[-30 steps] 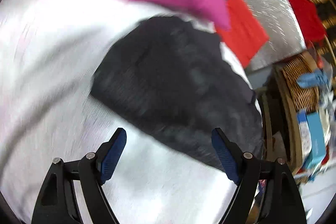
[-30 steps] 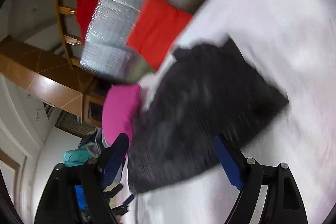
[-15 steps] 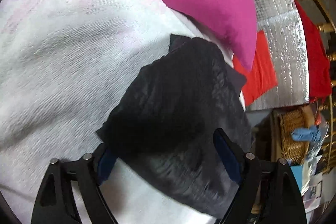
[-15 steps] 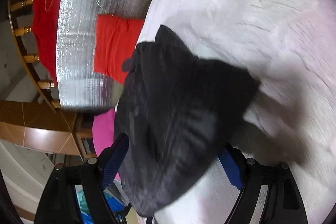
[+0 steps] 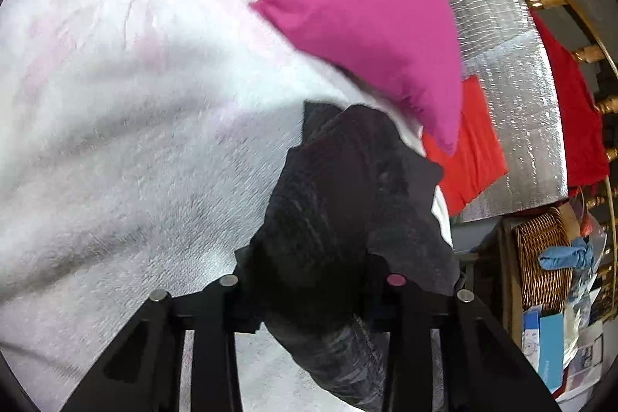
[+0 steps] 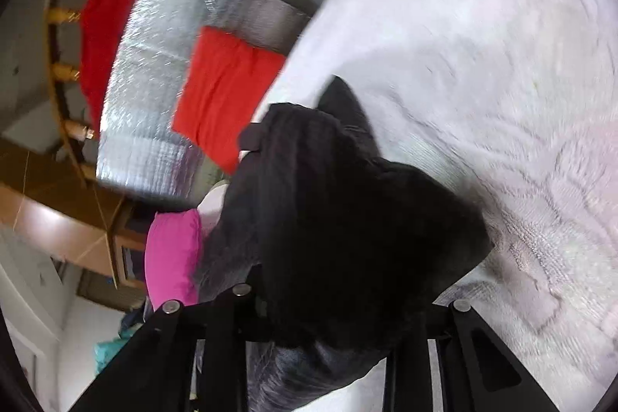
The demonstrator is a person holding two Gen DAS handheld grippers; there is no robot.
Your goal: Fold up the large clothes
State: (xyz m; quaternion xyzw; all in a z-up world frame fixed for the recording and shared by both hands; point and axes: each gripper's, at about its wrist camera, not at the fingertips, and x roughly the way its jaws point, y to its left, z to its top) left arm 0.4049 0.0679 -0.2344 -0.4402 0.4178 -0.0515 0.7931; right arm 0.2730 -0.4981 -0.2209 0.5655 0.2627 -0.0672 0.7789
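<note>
Mid-fold: both the left gripper [image 5: 313, 290] and right gripper [image 6: 328, 300] clenched on the black garment [image 5: 347, 188], lifted above the white bed cover [image 5: 135, 141]. Next, probably: lay flat, edges aligned.

You can read no text here. The blue and white boxes [image 5: 540, 346] below the wicker basket [image 5: 540, 257] carry print, but it is too small and blurred.
</note>
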